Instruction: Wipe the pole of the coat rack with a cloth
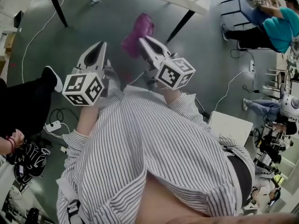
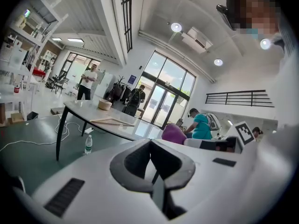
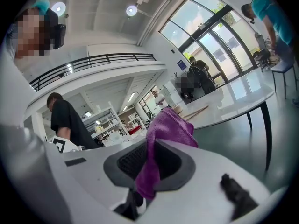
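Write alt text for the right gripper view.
The right gripper is shut on a purple cloth, which bunches up past its jaws. Behind it, a white table stands in a bright hall with tall windows.

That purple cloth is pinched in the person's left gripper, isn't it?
No. The purple cloth is pinched in the right gripper, not the left gripper, whose jaws are shut on nothing. The right gripper view shows it between the jaws.
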A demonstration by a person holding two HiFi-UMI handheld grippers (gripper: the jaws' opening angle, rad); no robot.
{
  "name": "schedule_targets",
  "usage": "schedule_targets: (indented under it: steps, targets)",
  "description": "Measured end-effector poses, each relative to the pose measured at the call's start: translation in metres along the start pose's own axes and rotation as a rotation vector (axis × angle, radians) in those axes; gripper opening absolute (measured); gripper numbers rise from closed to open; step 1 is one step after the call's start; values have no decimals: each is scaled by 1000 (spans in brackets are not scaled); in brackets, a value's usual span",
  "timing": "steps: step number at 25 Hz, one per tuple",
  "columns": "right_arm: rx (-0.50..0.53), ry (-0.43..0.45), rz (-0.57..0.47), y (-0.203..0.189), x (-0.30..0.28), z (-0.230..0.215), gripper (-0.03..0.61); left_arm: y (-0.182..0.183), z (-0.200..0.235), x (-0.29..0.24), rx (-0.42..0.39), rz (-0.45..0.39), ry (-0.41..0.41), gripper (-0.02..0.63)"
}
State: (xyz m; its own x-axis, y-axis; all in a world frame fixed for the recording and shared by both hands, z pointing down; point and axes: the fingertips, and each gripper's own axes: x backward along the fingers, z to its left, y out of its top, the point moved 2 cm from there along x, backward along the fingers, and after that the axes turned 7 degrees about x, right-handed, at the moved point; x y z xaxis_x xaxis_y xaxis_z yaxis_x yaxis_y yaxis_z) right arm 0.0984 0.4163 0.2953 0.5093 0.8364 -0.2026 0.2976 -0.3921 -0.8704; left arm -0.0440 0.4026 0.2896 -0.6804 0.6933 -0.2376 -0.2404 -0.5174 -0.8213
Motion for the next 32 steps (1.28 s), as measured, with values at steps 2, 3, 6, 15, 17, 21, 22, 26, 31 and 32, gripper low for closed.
schedule_targets:
  steps: [2, 3, 6, 15, 17, 21, 22, 26, 31, 32]
  targets:
    - [15, 1, -13, 9, -24, -1, 55, 20, 19, -12, -4, -16, -4, 11]
    - [25, 1, -19, 13, -35, -1, 55, 29, 27, -17, -9, -26, -1, 11]
    - [38, -5, -21, 24, -65, -1, 55, 51, 49, -31, -18, -34, 15, 11]
    - [54, -31, -50, 65, -157, -8, 55, 106, 108, -82, -36, 20, -35, 11]
    - [53, -42, -47, 66, -167, -9, 55, 113, 117, -93, -31, 26, -42, 12]
    - [29, -72, -36, 64, -181, -20, 55, 113, 124, -113, -13, 76, -107, 12]
    - [22, -80, -36, 65, -183, -24, 55, 112, 125, -117, -15, 86, -116, 12]
    - [10, -112, -38, 70, -190, -37, 55, 116, 130, -131, -36, 103, -110, 12]
    - [-21, -113, -26, 78, -217, -65, 55, 122, 147, -160, -22, 124, -93, 12]
    - [-21, -109, -24, 81, -224, -70, 55, 125, 152, -168, -20, 126, -88, 12]
